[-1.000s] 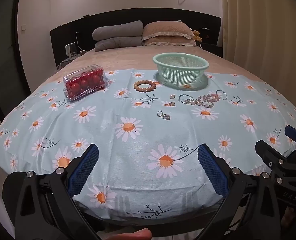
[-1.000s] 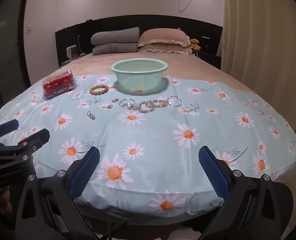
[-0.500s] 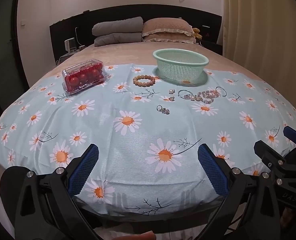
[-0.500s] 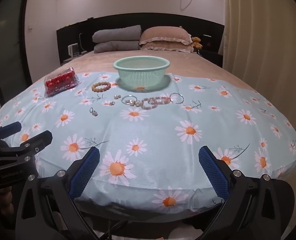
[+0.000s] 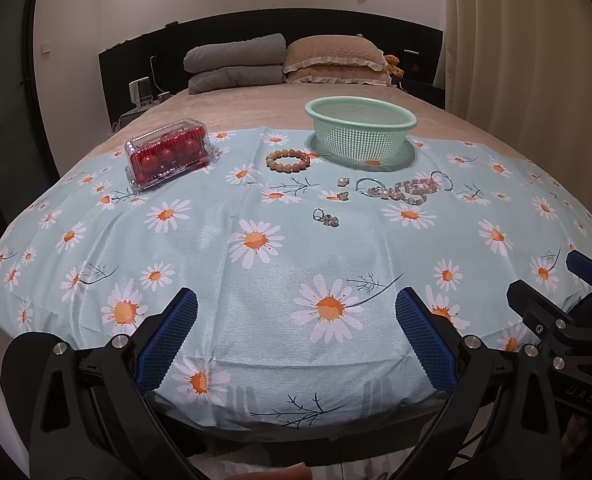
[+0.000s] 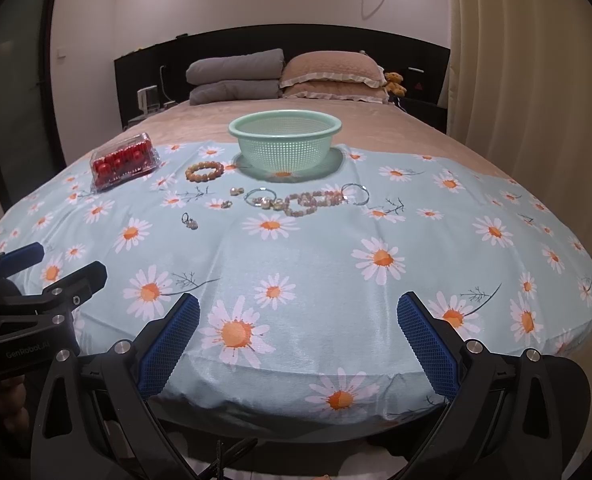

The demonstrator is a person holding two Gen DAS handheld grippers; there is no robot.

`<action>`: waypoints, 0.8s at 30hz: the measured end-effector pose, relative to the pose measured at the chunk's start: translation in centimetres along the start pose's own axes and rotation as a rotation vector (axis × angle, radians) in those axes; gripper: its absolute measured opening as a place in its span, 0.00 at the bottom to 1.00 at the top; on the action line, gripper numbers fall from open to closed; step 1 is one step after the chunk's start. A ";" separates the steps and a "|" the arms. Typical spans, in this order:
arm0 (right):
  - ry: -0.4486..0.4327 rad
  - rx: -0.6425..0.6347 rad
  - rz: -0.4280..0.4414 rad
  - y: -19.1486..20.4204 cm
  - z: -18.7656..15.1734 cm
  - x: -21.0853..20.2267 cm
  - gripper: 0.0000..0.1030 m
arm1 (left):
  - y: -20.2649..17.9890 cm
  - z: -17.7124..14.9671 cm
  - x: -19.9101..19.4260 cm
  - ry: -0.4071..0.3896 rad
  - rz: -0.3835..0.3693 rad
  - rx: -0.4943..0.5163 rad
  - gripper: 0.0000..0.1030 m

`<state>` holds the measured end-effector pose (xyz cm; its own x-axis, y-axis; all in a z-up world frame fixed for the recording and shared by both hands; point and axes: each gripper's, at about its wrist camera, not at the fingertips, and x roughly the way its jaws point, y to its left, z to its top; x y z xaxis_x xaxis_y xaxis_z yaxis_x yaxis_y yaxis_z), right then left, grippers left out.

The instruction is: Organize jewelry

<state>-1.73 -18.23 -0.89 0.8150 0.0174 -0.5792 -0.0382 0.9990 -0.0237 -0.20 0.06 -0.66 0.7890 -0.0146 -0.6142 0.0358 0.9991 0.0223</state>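
Left wrist view first: my left gripper [image 5: 296, 332] hangs over the near edge of the bed, blue pads spread wide, nothing between them. The whole near half of the bed is covered by a light blue daisy cloth [image 5: 256, 280].

Going left to right across the far part of that cloth: a clear plastic box of red tomatoes [image 5: 168, 154] sits far left. Right of it lies a wooden bead bracelet [image 5: 288, 159], just left of the mint green basket [image 5: 360, 128], which stands upright at the cloth's far edge. Nearer to me than the bracelet there's a small pair of earrings [image 5: 325, 217] lying on its own, then two tiny pearl-looking pieces [image 5: 342, 188] a bit farther back. Right of those is the tangled bunch: thin rings and pinkish bead bracelets [image 5: 403, 189], all touching or overlapping, too small for me to count.

Everything jewelry-wise is out on the cloth, in front of the basket, well apart from both grippers.

Right wrist view shows the same row from a bit more to the right. My right gripper [image 6: 297, 332] is also spread wide and holding nothing, low over the near edge. Gray and tan pillows [image 6: 280, 76] are stacked against the dark headboard at the far end.
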 end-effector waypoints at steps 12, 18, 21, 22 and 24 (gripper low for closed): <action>0.001 -0.006 0.005 0.1 0.0 -0.1 0.93 | 0.0 -0.1 0.1 0.011 -0.004 0.005 0.95; 0.004 -0.010 0.012 0.2 0.0 -0.1 0.93 | -0.1 -0.1 0.0 0.001 0.006 0.013 0.95; 0.002 -0.010 0.012 0.2 0.0 -0.1 0.93 | -0.2 -0.1 -0.1 -0.001 0.005 0.015 0.94; 0.000 -0.009 0.013 0.2 0.0 -0.1 0.93 | -0.2 -0.1 -0.1 -0.001 0.004 0.014 0.95; -0.001 -0.010 0.015 0.2 0.0 -0.1 0.93 | -0.1 -0.1 -0.1 -0.004 0.009 0.012 0.95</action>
<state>-1.84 -18.07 -0.80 0.8148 0.0320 -0.5788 -0.0558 0.9982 -0.0235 -0.37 -0.08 -0.69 0.7916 -0.0062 -0.6110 0.0364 0.9987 0.0370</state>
